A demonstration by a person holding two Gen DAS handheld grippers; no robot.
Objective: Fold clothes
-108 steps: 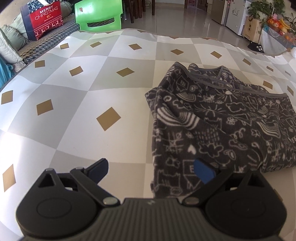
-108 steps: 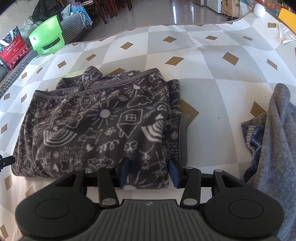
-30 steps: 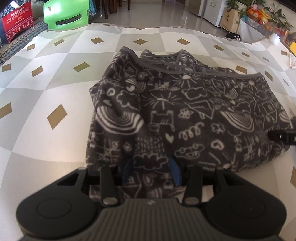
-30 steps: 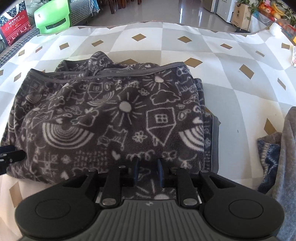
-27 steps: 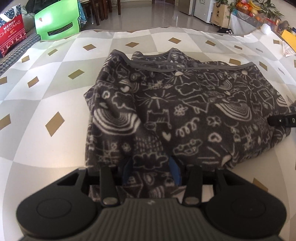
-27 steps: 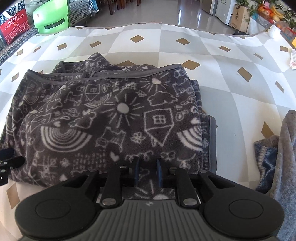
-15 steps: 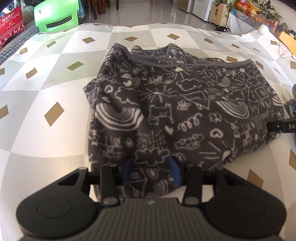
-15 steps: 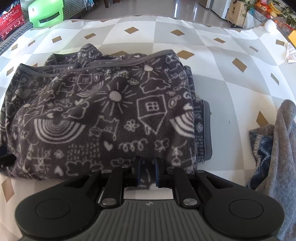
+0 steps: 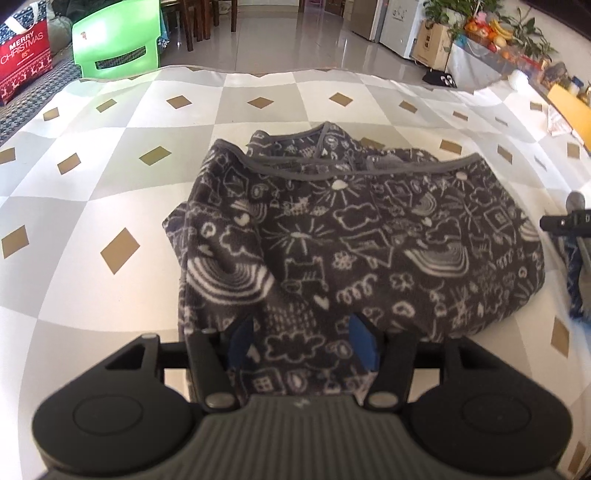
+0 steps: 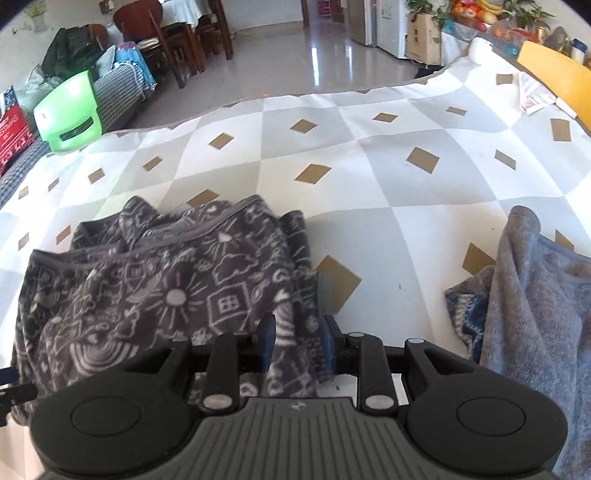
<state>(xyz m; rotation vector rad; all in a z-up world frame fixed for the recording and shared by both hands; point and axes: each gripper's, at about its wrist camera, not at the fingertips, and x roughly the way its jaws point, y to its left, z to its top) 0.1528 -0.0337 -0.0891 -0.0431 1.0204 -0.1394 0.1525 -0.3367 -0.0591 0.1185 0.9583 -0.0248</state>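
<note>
While angled down — left tongs (image 9: 301, 345) half-open | right tongs (image 10: 295, 341) narrowly parted, both opening astride fleece (image 9: 369, 240)

We see a glossy tiled floor (image 9: 295, 48) catching daylight at the top of the frame. A green plastic chair (image 9: 116, 42) and a red Christmas bag (image 9: 24, 59) stand upper left, dark wooden chairs (image 10: 177, 48) behind, potted plants (image 9: 517, 26) and a cardboard box (image 9: 430, 46) upper right.
</note>
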